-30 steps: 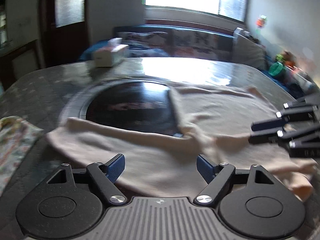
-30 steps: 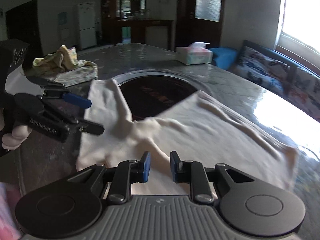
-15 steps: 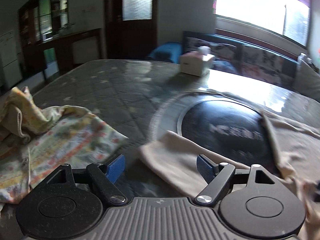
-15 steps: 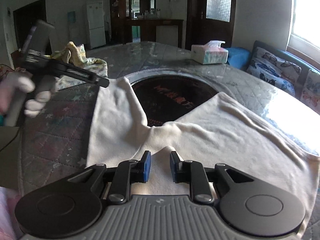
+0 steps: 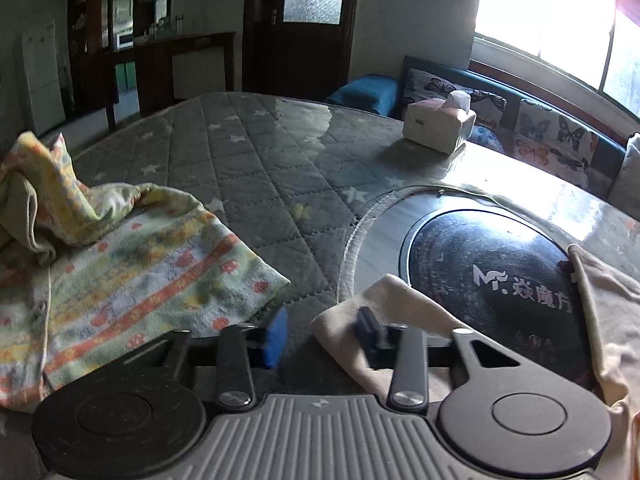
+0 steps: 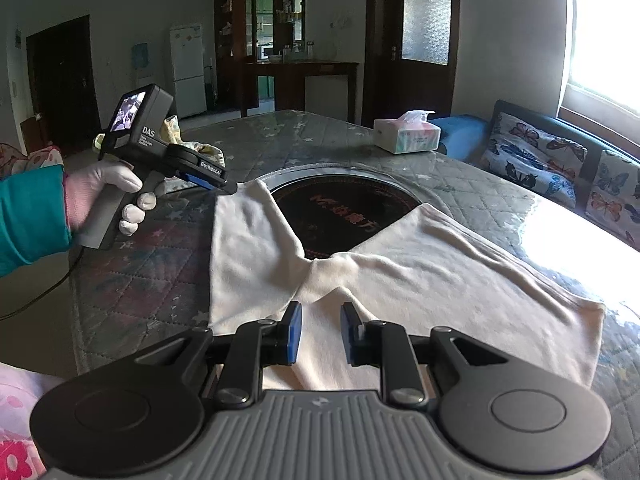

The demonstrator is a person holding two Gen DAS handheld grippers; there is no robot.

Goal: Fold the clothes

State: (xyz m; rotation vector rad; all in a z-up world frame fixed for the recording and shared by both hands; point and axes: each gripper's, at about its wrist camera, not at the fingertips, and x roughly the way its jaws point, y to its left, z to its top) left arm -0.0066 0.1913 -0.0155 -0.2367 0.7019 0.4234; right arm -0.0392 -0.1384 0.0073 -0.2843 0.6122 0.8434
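White lettering on the black glass disc (image 5: 492,276) set into the table reads "MT" with Chinese characters after it; seen from the right wrist the same print shows reddish and upside down. The left gripper (image 6: 224,184) carries "DAS" on its housing and "GenRobot.AI" along its arm — its small screen is lit. The cream garment (image 6: 400,280) lies spread on the quilted star-patterned table cover (image 5: 248,168), its long axis running from the left gripper's end across to the far right corner near the bright window glare, with one narrow part reaching up along the disc's left edge and a broader part on the disc's right. In the left wrist view the left gripper (image 5: 320,332) is partly open, its fingers either side of the garment's corner, not closed on it. The right gripper (image 6: 320,332) stands slightly open just above the garment's near edge, holding nothing. Only the left wrist view shows the flowered, striped cloth (image 5: 132,280) heaped at the left; only the right wrist view shows the gloved left hand (image 6: 108,196), a teal sleeve (image 6: 32,216). A tissue box (image 6: 406,136) sits at the far side.
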